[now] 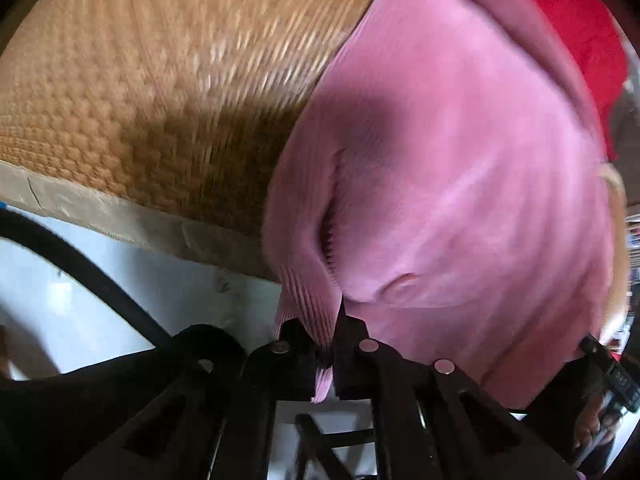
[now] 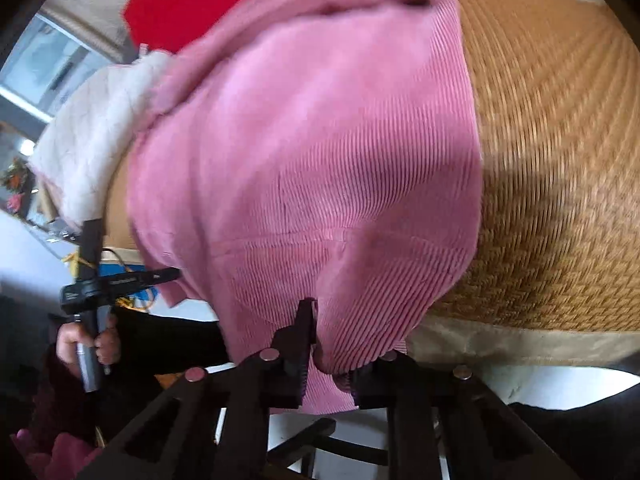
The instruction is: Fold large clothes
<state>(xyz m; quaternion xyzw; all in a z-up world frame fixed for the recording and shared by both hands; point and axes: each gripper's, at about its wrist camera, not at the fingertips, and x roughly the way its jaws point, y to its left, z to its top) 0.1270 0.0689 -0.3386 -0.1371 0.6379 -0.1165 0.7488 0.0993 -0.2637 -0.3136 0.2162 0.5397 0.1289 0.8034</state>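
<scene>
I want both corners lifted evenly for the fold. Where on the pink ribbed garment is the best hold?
At its near hem, from the mat's front edge. The pink garment hangs over the woven mat there, so the left gripper and right gripper each close on that free edge.

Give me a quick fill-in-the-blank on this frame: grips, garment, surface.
1. Both the left gripper and the right gripper are shut on the ribbed garment, whose colour is ____.
2. The garment lies on a tan ____ mat.
3. Beyond the garment's far edge lies a cloth coloured ____.
4. In the right wrist view, the person's hand gripping the other handle appears at the ____ side of the picture.

Missing words: pink; woven; red; left
</scene>
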